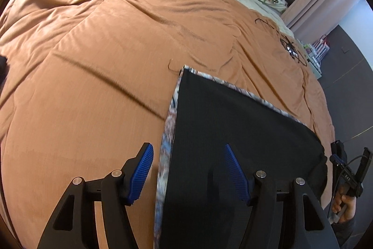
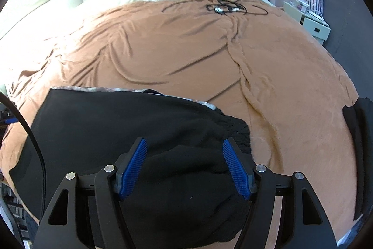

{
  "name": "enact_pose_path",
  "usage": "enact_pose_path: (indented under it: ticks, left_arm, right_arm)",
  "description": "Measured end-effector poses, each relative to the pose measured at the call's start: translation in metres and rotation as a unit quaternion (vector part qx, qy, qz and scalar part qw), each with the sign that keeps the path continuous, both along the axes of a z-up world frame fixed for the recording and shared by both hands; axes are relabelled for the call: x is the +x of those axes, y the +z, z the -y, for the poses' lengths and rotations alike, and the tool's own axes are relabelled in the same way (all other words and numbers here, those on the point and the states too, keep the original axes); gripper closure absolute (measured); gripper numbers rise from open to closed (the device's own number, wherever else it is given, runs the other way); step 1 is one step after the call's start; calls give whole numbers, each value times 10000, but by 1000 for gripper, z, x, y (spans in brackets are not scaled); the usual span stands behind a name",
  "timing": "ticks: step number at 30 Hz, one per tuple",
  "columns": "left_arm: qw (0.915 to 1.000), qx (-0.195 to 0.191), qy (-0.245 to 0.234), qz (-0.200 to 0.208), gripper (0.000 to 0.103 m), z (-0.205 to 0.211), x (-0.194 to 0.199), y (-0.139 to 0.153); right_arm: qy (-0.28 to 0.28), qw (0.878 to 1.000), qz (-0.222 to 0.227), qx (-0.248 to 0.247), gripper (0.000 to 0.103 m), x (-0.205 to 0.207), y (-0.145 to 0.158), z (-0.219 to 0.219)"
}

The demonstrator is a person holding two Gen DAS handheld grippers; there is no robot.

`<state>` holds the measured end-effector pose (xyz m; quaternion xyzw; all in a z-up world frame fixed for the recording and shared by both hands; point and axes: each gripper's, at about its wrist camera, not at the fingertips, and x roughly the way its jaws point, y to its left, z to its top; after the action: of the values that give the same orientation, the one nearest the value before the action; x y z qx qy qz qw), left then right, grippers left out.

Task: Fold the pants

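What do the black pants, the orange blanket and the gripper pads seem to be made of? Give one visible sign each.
Black pants: probably fleece, matte and fuzzy, gathered waistband.
Orange blanket: soft plush, with a faint sheen on its creases.
Gripper pads: likely blue rubber or plastic, finely ribbed.

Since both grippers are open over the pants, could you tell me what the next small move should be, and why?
Probably lower the right gripper and close it on the bunched waistband. Both grippers are open, the left gripper straddles the patterned edge, and the pants lie flat on the blanket except for that rumpled end.
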<state>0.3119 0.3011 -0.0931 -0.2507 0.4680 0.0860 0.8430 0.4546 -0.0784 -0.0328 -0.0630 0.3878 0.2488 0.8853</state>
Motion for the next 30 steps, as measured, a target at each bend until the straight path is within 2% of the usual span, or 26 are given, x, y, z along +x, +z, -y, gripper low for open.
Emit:
enact_pose_path:
  ticks: [10,21,30]
  left_arm:
    - [9997,-164,127,145,30,21,-58,-2]
    - [9981,-454,401,150,29,37,-109,-19]
    - [9913,-1046,769,203,29,39,-147,-41]
  right_arm:
    - [245,9994,76,226,36,-50,-2,2]
    - [612,9977,-66,290,36,-82,-9,-11]
    - [775,9954,-229,511,36,-97,-13,-28]
